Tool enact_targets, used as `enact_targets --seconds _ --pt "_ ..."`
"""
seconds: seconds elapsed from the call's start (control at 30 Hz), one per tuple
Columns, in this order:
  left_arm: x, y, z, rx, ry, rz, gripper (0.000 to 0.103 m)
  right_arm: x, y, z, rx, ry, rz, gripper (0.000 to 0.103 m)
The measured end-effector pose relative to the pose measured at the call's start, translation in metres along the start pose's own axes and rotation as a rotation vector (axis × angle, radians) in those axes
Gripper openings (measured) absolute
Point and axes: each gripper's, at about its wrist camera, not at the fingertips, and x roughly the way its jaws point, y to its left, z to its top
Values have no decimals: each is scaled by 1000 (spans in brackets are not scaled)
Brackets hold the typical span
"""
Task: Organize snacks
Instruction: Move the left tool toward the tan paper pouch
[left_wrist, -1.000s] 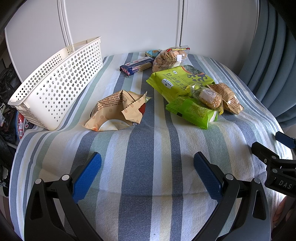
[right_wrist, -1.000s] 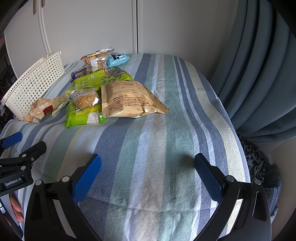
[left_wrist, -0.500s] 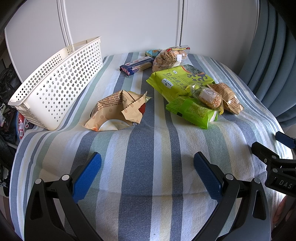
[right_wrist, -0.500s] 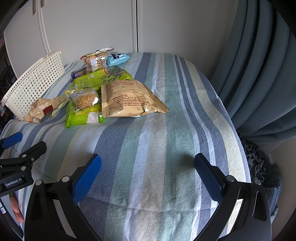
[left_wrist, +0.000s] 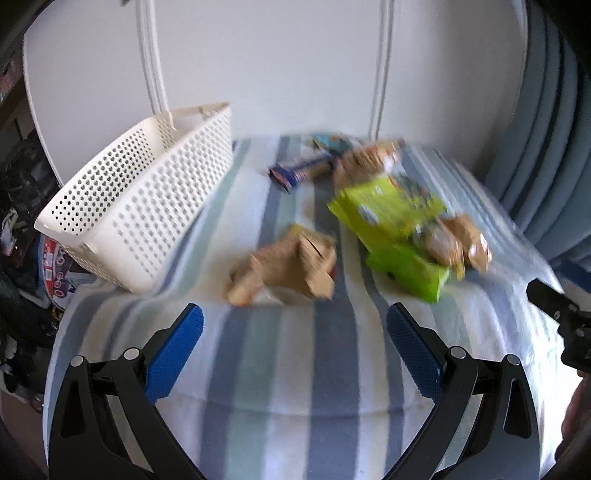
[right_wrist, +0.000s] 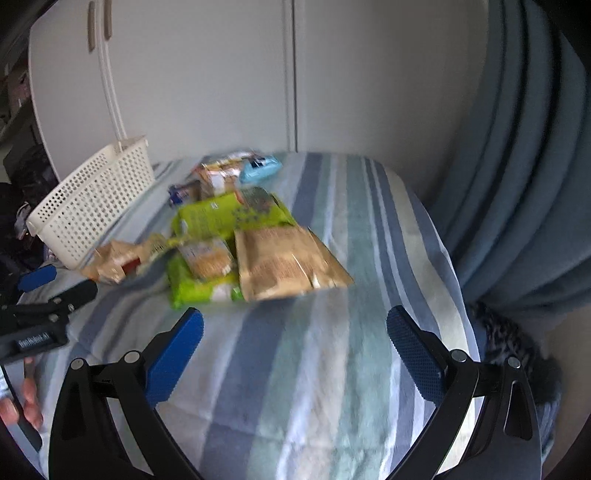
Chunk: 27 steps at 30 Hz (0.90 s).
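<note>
Left claw gapes empty, crumpled tan packet just ahead.

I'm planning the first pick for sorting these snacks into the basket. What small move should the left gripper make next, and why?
Probably ease the left gripper forward toward the crumpled tan packet. Its jaws are open and empty, that packet lies nearest ahead of them, alone on the striped cloth, and close beside the white basket.
</note>
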Motion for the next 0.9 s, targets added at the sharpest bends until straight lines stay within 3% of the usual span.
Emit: enact_targets --seconds 0.33,0.43,0.73,0.9 --pt "17 42 29 -80 -7 -137 101 28 5 16 -50 33 1 98" --pt "27 42 36 -75 2 -135 101 31 5 19 -56 26 -1 98" --pt "76 31 50 -53 166 -218 101 48 -1 20 3 35 28 98" --pt "93 20 48 -22 221 -223 101 60 -4 13 33 62 44 98"
